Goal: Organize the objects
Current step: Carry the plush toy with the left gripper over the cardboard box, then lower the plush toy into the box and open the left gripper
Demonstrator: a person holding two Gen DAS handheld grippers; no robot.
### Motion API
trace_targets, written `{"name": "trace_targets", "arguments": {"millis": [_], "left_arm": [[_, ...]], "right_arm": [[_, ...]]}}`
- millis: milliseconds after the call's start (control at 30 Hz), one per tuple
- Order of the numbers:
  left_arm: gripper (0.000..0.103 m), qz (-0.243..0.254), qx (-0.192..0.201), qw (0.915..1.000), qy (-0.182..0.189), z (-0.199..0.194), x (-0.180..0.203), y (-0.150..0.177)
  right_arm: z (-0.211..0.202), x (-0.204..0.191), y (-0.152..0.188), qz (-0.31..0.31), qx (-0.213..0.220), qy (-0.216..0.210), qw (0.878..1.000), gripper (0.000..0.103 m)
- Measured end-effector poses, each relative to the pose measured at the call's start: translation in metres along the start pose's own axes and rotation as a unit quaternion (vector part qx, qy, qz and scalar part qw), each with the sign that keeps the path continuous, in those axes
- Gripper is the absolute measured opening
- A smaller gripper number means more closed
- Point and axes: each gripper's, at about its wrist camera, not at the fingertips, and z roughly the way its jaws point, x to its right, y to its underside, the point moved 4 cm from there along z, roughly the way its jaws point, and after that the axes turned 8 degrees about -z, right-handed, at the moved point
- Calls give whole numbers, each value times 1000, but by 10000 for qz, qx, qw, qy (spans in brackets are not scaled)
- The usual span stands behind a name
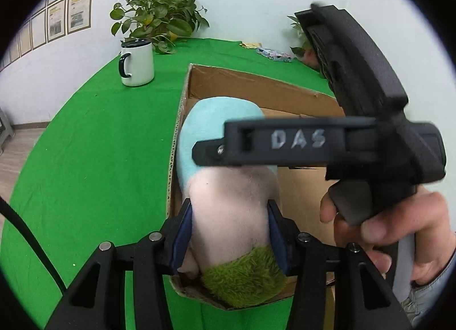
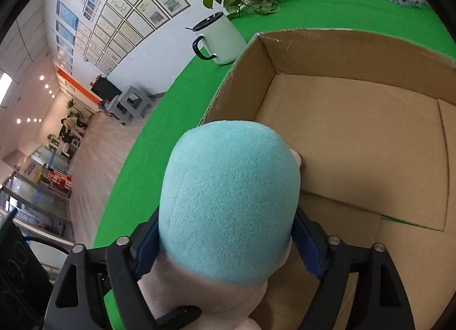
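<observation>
Two grippers clamped on one plush doll (image 1: 228, 204): left gripper (image 1: 229, 233) with jaws pressed into the pale pink middle, right gripper (image 2: 228, 247) with jaws squeezing the doll just below its turquoise cap. Held lengthwise between both, above the near left corner of an open cardboard box (image 2: 356, 136), turquoise end pointing toward the far wall of the box, fuzzy green end (image 1: 245, 278) nearest the left wrist camera. Probably gripped at two places because soft stuffing sags and twists under a single pinch; support at both ends keeps the toy level for lowering. Not yet resting on the box floor, as far as can be judged; contact underneath hidden by the doll itself. Box interior otherwise bare in the right wrist view, bottom flaps lying flat. Seen from the left wrist: right gripper's black body crossing over the doll, bare hand (image 1: 399, 233) wrapped round its handle. Beyond the box on the green surface (image 1: 99, 145): white mug (image 1: 136, 63) with black handle and lid, well apart from the box; potted leafy plant (image 1: 159, 16) against the wall behind; small packets (image 1: 273, 55) near the far edge.
</observation>
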Motion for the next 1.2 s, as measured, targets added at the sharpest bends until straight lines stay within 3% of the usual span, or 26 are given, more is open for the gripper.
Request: {"name": "trace_targets", "arguments": {"millis": [133, 233, 467, 633, 733, 800, 833, 933, 1033, 1067, 1100, 1133, 1200], "left_arm": [[48, 67, 77, 9999, -139, -4, 0, 3], [50, 58, 110, 9997, -197, -6, 1, 5], [56, 300, 518, 9969, -519, -31, 2, 0], [76, 199, 953, 9924, -751, -55, -18, -9], [76, -141, 663, 9963, -521, -44, -35, -8], [75, -414, 429, 9976, -358, -33, -47, -6], [66, -537, 370, 9976, -215, -30, -52, -4], [49, -924, 209, 9954, 118, -23, -69, 2], [34, -985, 98, 9944, 363, -18, -71, 4], [28, -942, 77, 9946, 433, -17, -70, 4], [24, -862, 64, 9952, 463, -17, -67, 4], [13, -771, 41, 9958, 494, -16, -63, 4], [12, -585, 33, 9978, 323, -17, -55, 5]], "right_arm": [[-7, -6, -5, -52, -31, -58, 10000, 83], [-19, -4, -8, 107, 191, -264, 9994, 69], [-5, -7, 1, 136, 346, 36, 9993, 64], [-2, -4, -1, 357, 619, 23, 9974, 70], [-24, 0, 4, 621, 755, -25, 9952, 72], [-60, 1, 13, 602, 1089, 17, 9922, 83], [-78, 3, 21, 588, 1212, 47, 9909, 86], [-146, 21, 63, 669, 1727, 612, 9808, 94], [-201, 58, 116, 857, 1973, 1746, 9609, 95], [-217, 78, 136, 936, 1898, 2301, 9499, 95], [-225, 91, 150, 1011, 1789, 2612, 9432, 93], [-229, 106, 162, 1113, 1650, 2883, 9366, 90], [-227, 138, 190, 1452, 1248, 3124, 9305, 73]]}}
